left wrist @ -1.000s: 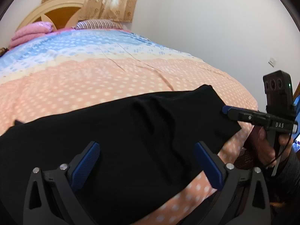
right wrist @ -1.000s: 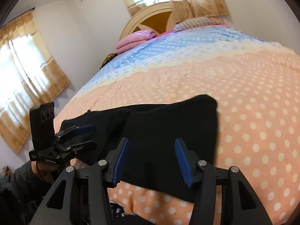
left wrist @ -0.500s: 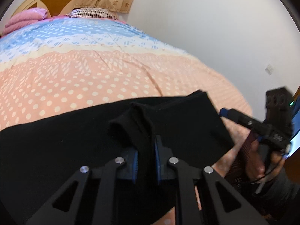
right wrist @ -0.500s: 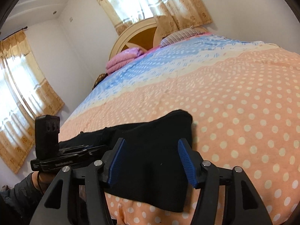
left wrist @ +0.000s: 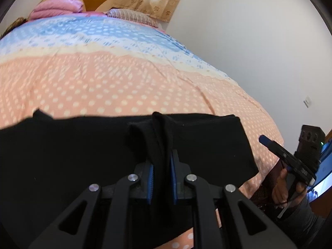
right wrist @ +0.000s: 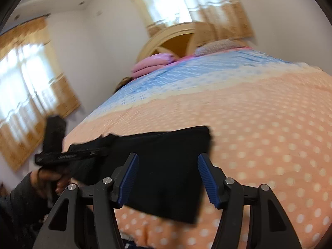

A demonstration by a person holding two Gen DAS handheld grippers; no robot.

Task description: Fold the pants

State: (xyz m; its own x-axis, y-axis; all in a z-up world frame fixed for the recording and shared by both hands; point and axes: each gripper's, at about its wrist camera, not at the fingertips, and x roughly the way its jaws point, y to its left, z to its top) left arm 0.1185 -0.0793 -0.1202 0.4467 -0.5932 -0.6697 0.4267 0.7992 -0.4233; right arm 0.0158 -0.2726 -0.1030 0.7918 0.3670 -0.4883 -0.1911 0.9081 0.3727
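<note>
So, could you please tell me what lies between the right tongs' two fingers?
In the right wrist view, the black pants span the gap of the open right tongs, lying on the bed.

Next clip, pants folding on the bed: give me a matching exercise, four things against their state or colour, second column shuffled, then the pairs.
Column one:
1. left gripper
2. right gripper
3. pants
4. folded blanket

Column two:
A. pink, at the head of the bed
B. jaws wide apart, over the end of the pants
C. black, spread along the near edge of the bed
D. shut on a pinched ridge of cloth

Pairs: 1-D, 2-B, 3-C, 4-A
</note>
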